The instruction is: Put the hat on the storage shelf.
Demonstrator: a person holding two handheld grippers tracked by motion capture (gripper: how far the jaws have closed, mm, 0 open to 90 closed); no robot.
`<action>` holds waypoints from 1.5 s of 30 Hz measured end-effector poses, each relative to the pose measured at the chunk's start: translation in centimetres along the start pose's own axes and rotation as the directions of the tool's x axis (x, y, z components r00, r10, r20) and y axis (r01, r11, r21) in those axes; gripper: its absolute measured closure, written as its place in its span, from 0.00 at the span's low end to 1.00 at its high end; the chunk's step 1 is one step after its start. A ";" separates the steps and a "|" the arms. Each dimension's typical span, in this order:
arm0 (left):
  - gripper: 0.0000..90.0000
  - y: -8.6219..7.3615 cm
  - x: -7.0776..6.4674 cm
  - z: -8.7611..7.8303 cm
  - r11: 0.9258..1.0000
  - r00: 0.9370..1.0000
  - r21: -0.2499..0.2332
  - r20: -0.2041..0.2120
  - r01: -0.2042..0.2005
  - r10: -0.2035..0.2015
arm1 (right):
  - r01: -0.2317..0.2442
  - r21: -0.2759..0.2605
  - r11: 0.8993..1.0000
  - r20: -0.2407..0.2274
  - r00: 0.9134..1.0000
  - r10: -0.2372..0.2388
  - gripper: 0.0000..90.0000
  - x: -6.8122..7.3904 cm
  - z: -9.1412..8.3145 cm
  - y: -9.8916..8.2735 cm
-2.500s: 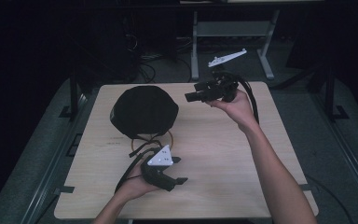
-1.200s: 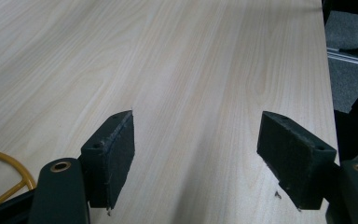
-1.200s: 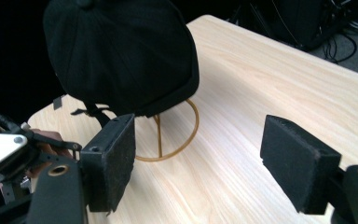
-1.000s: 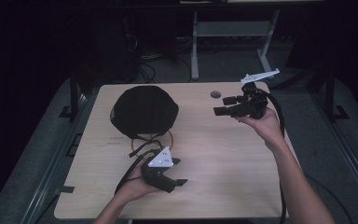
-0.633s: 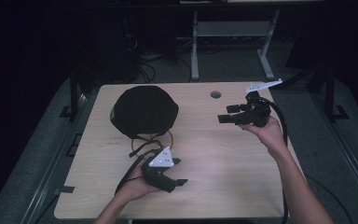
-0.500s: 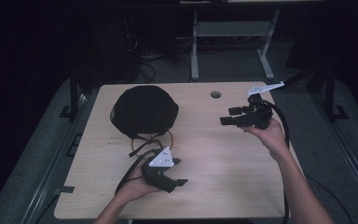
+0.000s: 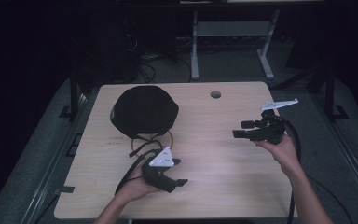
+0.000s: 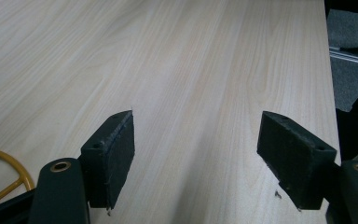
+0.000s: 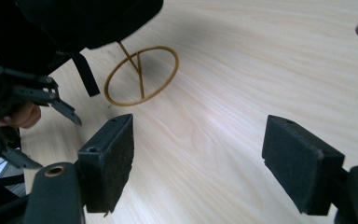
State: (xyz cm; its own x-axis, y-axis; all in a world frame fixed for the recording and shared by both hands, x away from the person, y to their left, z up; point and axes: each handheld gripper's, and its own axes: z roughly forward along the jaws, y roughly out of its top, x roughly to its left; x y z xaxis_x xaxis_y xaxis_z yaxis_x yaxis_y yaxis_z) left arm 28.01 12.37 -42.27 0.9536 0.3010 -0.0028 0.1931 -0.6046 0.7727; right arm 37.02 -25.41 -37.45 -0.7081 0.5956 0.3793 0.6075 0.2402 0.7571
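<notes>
Cap (image 7: 143, 112) beyond left tool (image 7: 176, 171), apart

Right claw (image 9: 198, 158) gapes above bare table (image 9: 261, 70), near yellow ring (image 9: 141, 75).

Both handheld grippers are chunky black units, the left gripper (image 7: 179, 171) and the right gripper (image 7: 243, 129), each topped with a pale grey three-cornered plate dotted with small screws. The jaws end in thick black rectangular pads (image 8: 114, 156) (scuffed edges, two little holes apiece) with brass-ringed holes at the base. Black cables trail off both. Forearms are bare, no sleeves showing.
</notes>
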 end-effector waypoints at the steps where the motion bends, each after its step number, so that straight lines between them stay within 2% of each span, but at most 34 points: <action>1: 0.30 0.0 0.0 0.0 1.000 1.000 0.001 0.000 -0.002 0.002 | -0.001 -0.002 1.000 0.003 1.000 0.001 0.27 -0.2 -0.1 -0.4; 4: 0.30 0.0 0.0 0.1 1.000 1.000 0.003 0.004 0.005 -0.005 | -0.024 0.012 1.000 0.009 1.000 0.024 0.28 -0.5 -0.4 -1.5; 11: 0.30 0.0 -0.1 0.2 1.000 1.000 0.004 0.003 0.003 -0.003 | -0.020 0.025 0.999 0.030 0.999 0.019 0.28 -0.7 -0.9 -3.5; 17: 0.30 0.0 -0.2 0.3 1.000 1.000 0.011 0.004 0.002 -0.002 | -0.032 0.017 0.999 0.015 0.999 0.032 0.28 -0.8 -1.3 -4.9; 26: 0.30 -0.2 -0.2 0.4 1.000 1.000 0.015 0.000 0.003 -0.003 | -0.048 0.023 0.999 0.014 0.999 0.048 0.28 -0.5 -1.9 -7.2; 34: 0.29 -0.4 -0.1 0.4 1.000 1.000 0.019 -0.003 0.007 -0.007 | -0.051 -0.005 0.999 0.012 0.999 0.051 0.27 -0.3 -2.5 -9.3; 40: 0.29 -0.5 -0.1 0.3 1.000 1.000 0.012 -0.003 0.016 -0.016 | -0.052 -0.001 0.999 0.024 0.998 0.052 0.26 0.0 -2.8 -10.7; 42: 0.29 -0.5 0.0 0.4 1.000 1.000 0.012 -0.001 0.025 -0.025 | -0.055 -0.014 0.998 0.015 0.998 0.055 0.26 0.2 -3.0 -11.1; 45: 0.29 -0.3 0.1 0.3 1.000 1.000 0.002 -0.002 0.027 -0.027 | -0.050 -0.016 0.999 0.027 0.998 0.050 0.26 0.5 -3.3 -11.8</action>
State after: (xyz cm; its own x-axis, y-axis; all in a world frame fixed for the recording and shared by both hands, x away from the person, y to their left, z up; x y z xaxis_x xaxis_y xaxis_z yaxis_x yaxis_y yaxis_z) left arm 28.11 12.32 -42.72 0.9476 0.3186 -0.0220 0.2191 -0.5982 0.7708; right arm 28.29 -30.43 -44.44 -0.6666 0.6274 0.4026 0.6366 0.1981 0.7453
